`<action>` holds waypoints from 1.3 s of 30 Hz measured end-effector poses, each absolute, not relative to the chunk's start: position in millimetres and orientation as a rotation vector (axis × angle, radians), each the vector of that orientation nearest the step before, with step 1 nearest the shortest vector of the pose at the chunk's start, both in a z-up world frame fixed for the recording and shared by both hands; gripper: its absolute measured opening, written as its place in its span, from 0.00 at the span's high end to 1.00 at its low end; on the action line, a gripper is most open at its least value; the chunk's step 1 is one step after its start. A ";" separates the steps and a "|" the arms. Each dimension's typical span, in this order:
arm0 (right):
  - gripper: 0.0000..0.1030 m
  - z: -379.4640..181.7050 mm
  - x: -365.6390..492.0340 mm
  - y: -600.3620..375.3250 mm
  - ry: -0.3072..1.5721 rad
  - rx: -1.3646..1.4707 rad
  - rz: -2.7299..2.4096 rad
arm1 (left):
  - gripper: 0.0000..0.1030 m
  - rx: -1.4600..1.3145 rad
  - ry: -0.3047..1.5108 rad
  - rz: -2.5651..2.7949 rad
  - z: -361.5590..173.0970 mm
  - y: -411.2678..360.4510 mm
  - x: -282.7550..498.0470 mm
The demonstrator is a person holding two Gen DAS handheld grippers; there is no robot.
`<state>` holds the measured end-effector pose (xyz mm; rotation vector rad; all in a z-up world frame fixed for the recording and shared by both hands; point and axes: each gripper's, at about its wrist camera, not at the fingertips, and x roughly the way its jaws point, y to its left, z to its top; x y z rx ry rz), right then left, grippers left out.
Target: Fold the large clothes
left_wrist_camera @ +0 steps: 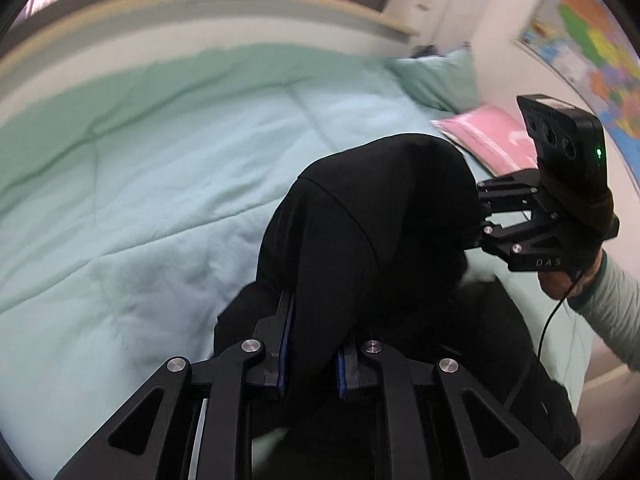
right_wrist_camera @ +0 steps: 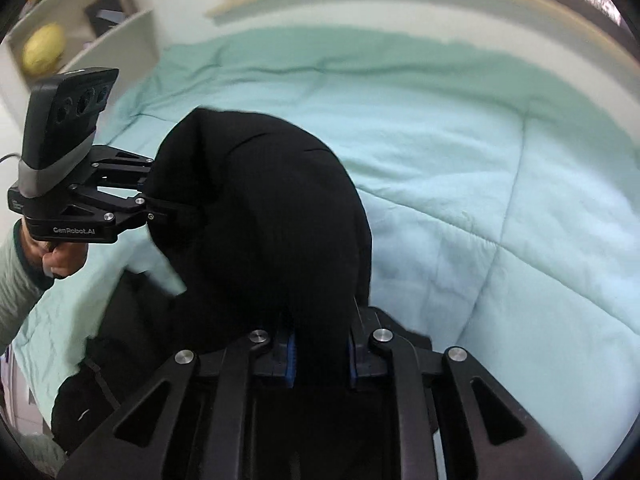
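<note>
A large black garment [left_wrist_camera: 372,216] hangs bunched between both grippers above a mint green quilt [left_wrist_camera: 140,184]. My left gripper [left_wrist_camera: 316,344] is shut on a thick fold of it, blue pads pressed against the cloth. My right gripper [right_wrist_camera: 320,344] is shut on another part of the same black garment [right_wrist_camera: 272,208]. In the left wrist view the right gripper [left_wrist_camera: 476,216] grips the cloth from the right. In the right wrist view the left gripper [right_wrist_camera: 160,196] grips it from the left. The garment's lower part trails onto the bed's near edge [right_wrist_camera: 132,328].
The quilt [right_wrist_camera: 500,184] covers the bed. A green pillow [left_wrist_camera: 436,76] and a pink item [left_wrist_camera: 492,140] lie at the head. A wall map [left_wrist_camera: 592,48] hangs beyond. A white shelf [right_wrist_camera: 92,24] with a yellow object [right_wrist_camera: 42,52] stands at the foot. A window ledge [left_wrist_camera: 200,4] runs along the far side.
</note>
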<state>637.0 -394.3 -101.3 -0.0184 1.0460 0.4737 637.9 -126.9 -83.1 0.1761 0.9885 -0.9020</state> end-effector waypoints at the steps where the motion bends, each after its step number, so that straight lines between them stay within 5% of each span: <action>1: 0.79 -89.4 617.2 -390.0 1.029 -0.024 0.476 | 0.84 0.184 0.978 -0.908 -75.4 -122.9 623.9; 12: 0.79 -36.1 435.1 -374.7 0.993 0.000 0.474 | 0.84 0.251 0.965 -0.973 -36.3 -94.3 437.1; 21: 0.77 -108.5 337.2 -365.3 1.219 0.061 0.431 | 0.81 0.209 1.244 -0.859 -148.8 -78.9 346.6; 27: 0.77 -119.5 310.0 -389.7 1.301 0.148 0.347 | 0.81 0.042 1.238 -0.823 -116.5 -37.5 332.5; 34: 0.61 -29.6 355.8 -401.7 1.081 0.238 0.339 | 0.79 -0.025 1.041 -0.804 -25.1 -13.4 356.5; 36: 0.40 -16.8 381.1 -386.8 1.027 0.260 0.336 | 0.76 -0.043 1.015 -0.800 -14.9 -26.1 367.7; 39: 0.39 -22.0 418.2 -360.5 1.019 0.265 0.294 | 0.72 -0.084 1.065 -0.807 -30.0 -52.8 394.1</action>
